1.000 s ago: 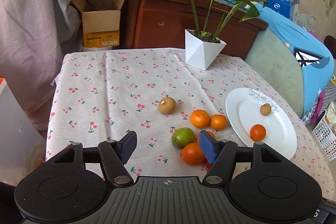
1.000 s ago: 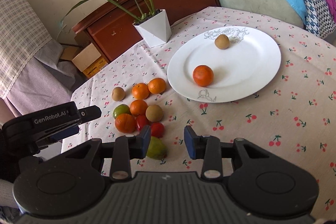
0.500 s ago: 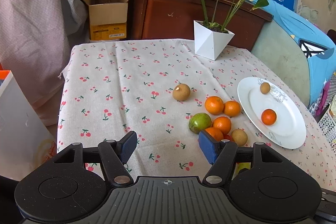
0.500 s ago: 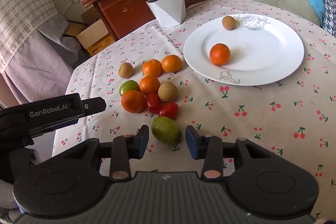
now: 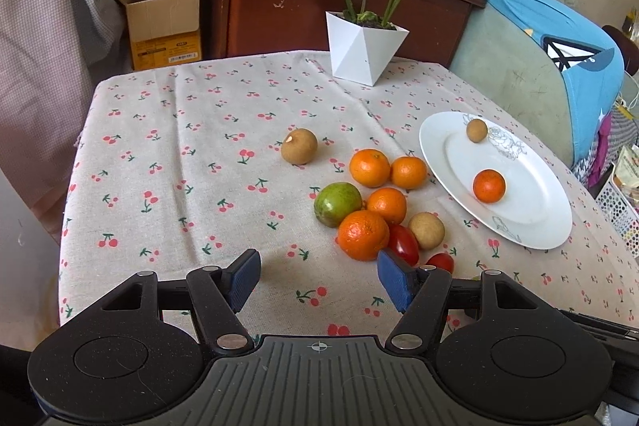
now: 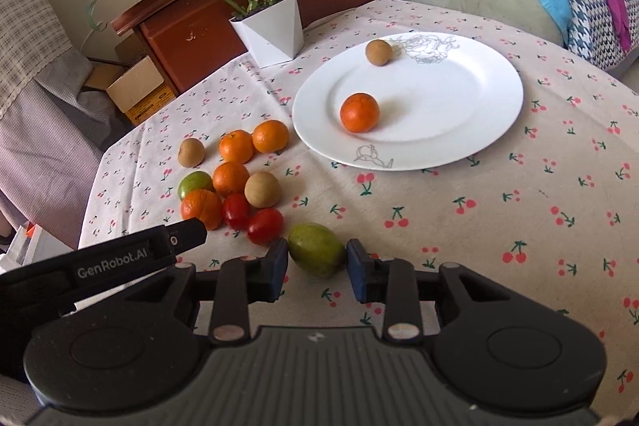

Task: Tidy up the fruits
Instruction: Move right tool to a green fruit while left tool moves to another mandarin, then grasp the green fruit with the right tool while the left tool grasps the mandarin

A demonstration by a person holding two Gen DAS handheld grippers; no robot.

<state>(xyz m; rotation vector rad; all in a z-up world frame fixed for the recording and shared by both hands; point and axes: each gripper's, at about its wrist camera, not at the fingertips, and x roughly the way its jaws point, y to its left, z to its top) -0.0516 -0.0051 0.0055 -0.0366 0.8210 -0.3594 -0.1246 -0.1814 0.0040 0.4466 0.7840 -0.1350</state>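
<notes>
- The right gripper (image 6: 316, 264) brackets the green fruit (image 6: 316, 255), its pads at either flank; whether they press it yet I cannot tell.
- Step in hand, as I judge it: grasping this fruit; next, close firmly, lift, and carry it forward and right to the white plate (image 6: 479, 130).
- That plate holds one orange (image 6: 359, 112) and one small brown fruit (image 6: 378, 52).
- The left gripper (image 5: 317, 276) hangs wide and empty, the fruit cluster (image 5: 375, 210) just ahead-right.
</notes>
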